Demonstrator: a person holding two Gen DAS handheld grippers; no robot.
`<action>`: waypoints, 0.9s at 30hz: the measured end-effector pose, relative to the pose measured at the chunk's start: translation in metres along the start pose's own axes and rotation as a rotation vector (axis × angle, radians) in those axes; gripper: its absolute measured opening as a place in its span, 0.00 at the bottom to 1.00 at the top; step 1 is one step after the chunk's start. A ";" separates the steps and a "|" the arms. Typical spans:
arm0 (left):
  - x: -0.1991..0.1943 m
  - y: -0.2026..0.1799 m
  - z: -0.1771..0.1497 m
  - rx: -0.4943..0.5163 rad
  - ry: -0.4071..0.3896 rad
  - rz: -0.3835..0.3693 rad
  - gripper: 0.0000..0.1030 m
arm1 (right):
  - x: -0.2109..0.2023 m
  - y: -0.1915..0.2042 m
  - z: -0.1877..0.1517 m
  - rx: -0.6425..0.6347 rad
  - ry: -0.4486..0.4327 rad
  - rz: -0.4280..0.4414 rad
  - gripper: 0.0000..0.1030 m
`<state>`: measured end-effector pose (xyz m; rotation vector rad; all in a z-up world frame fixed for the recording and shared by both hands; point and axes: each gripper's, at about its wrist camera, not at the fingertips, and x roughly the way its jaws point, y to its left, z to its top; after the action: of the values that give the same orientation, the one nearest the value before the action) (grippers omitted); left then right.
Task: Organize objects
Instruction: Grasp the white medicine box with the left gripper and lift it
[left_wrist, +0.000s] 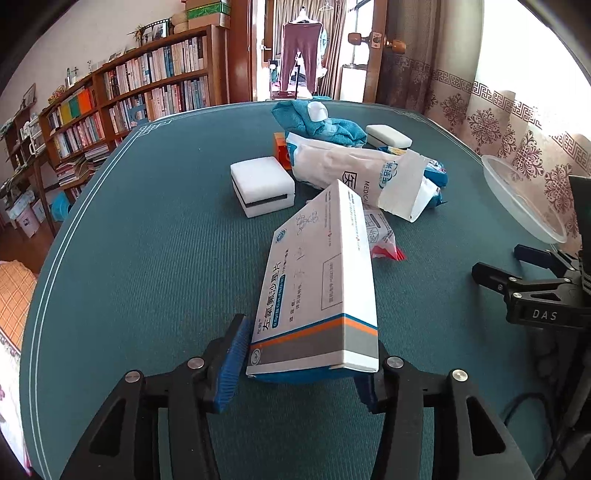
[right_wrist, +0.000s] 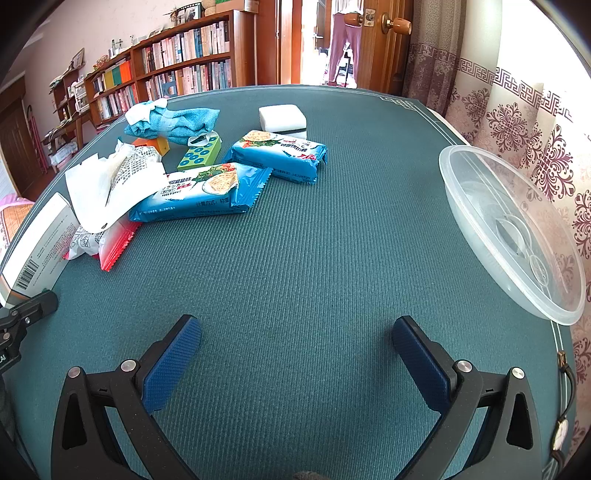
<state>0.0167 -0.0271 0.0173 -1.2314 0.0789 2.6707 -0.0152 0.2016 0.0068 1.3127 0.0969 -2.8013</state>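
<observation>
From the left wrist, the left gripper (left_wrist: 303, 363) has its jaws partly closed on the near end of a white medicine box (left_wrist: 321, 280), a blue pad against each side; the box stands tilted, its far end pointing toward the clutter. Beyond it on the green surface (left_wrist: 147, 258) lie a white sponge block (left_wrist: 263, 184), a white medical bag (left_wrist: 354, 173), a blue cloth (left_wrist: 317, 123) and a red-edged sachet (left_wrist: 384, 240) just beside the box. The right gripper (left_wrist: 517, 273) shows at the right edge.

From the right wrist, the right gripper (right_wrist: 295, 354) hangs over bare surface (right_wrist: 314, 258) with its jaws wide apart, nothing between them. A clear plastic bowl (right_wrist: 517, 229) sits at the right rim. Two blue cracker packets (right_wrist: 207, 192) lie ahead left, the nearer partly under the white bag (right_wrist: 110, 184). The medicine box (right_wrist: 40, 247) is at the left edge.
</observation>
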 end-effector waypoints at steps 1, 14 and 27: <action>-0.001 0.000 0.002 -0.003 -0.006 0.005 0.54 | 0.000 0.000 0.000 0.000 0.000 0.000 1.00; 0.007 0.006 0.018 -0.105 -0.027 0.032 0.35 | -0.001 -0.002 -0.001 -0.003 0.000 -0.001 1.00; -0.010 0.022 0.012 -0.140 -0.091 0.002 0.20 | -0.002 0.001 -0.003 -0.027 0.017 0.031 1.00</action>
<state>0.0092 -0.0484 0.0322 -1.1451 -0.1220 2.7701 -0.0117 0.2003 0.0070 1.3203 0.1141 -2.7541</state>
